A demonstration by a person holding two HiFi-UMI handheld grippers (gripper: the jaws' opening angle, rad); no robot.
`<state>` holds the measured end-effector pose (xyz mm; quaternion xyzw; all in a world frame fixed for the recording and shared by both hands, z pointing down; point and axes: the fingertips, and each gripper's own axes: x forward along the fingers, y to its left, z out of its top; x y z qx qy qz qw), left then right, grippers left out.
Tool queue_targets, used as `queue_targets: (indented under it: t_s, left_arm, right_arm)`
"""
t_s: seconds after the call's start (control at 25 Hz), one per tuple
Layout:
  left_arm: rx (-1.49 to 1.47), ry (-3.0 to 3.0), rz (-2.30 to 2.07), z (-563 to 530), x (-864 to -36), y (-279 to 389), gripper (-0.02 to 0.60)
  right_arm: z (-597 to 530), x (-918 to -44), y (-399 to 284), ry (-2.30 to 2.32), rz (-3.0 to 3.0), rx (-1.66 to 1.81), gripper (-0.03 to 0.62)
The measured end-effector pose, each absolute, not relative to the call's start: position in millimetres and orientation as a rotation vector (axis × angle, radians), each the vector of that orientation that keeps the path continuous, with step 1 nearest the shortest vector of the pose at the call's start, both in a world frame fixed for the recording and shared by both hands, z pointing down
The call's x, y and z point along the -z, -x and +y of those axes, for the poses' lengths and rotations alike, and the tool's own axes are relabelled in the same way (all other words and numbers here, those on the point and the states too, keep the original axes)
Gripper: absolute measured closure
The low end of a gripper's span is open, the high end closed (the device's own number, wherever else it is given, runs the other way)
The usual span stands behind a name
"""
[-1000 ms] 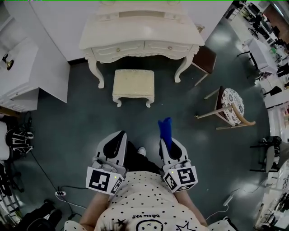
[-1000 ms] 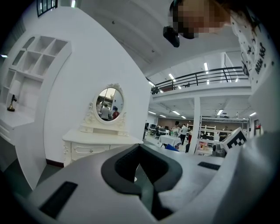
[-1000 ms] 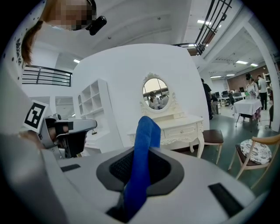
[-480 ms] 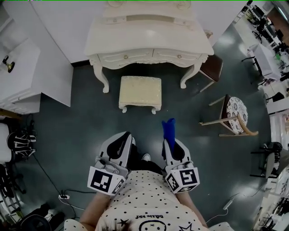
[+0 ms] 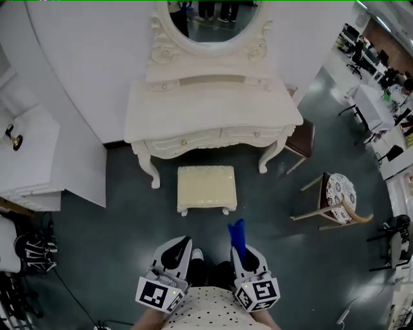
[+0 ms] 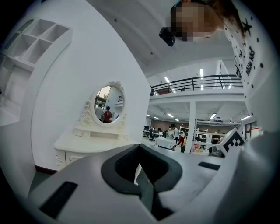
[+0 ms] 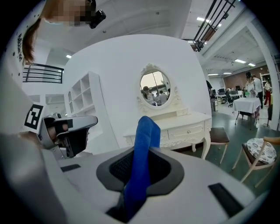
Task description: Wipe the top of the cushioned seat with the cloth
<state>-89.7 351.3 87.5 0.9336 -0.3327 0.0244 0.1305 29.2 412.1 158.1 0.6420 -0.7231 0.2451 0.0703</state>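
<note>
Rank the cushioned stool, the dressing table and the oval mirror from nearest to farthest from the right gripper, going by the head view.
Measured from the right gripper, whose fingers are shut on the blue cloth:
1. Cushioned stool, just ahead and slightly to its left.
2. Dressing table, behind the stool.
3. Oval mirror, at the table's back, at the top of the view.

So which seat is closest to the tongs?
The square cream stool before the dressing table; the brown chair and the round patterned chair sit farther right.
</note>
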Motion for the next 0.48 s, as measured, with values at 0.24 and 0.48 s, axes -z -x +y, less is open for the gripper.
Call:
queue_targets:
  t_s: [0.24,0.48]
  left_arm:
    - [-0.065,-2.699,-0.98,328,-88,98,0.583]
    - [-0.018,-2.684,-1.025,305,-83,84,0.583]
  right_arm:
    - [390,-156,-25,-1.926,-2.171,-0.737,0.533]
    - [364,-158,-37,-1.87,-2.223,-0.685,0.532]
